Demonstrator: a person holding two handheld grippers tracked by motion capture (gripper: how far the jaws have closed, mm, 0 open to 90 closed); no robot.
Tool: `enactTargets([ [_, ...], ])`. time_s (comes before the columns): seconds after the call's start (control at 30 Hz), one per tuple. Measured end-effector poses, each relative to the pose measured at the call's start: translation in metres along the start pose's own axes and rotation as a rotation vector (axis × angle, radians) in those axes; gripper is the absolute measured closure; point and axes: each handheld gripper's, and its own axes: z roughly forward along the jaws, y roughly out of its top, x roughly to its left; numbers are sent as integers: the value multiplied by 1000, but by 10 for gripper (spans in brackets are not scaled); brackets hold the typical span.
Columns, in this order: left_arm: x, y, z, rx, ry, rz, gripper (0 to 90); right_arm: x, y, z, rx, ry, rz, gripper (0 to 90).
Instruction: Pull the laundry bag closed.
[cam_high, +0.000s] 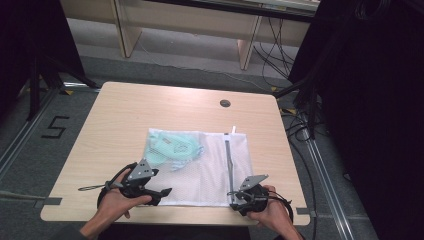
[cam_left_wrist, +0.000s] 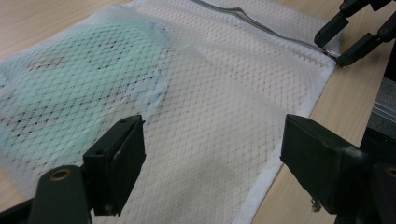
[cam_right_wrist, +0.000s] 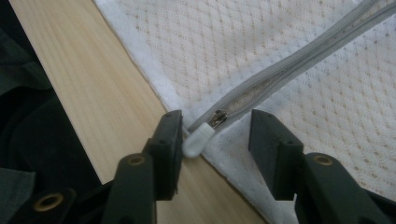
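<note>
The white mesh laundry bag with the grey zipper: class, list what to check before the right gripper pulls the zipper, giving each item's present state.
1. White plastic zipper pull lies between the right gripper jaws: ok.
2. Both pads press the pull: not ok, a gap remains on one side.
3. Left gripper clamps the white mesh laundry bag: not ok, jaws open.
4. Grey zipper lies straight: ok.
5. Mint-green garment clear of the zipper: ok.

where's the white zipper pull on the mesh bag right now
The small white plastic zipper pull lies at the white mesh laundry bag's near right corner, between the right tongs' jaws, by the wooden table's front edge.
</note>
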Motion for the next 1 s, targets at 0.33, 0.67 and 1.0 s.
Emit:
enactTargets([
  [0.33, -1, 0, 0, 12, 0, 1, 215, -4, -3, -8, -17, 18, 40, 761],
  [0.67, -2, 0, 0, 9, -12, 17, 215, -10, -2, -11, -15, -7, -13, 810],
  [1.0, -2, 0, 1, 16, -30, 5, 215, -7, -1, -11, -34, -4, -10, 849],
])
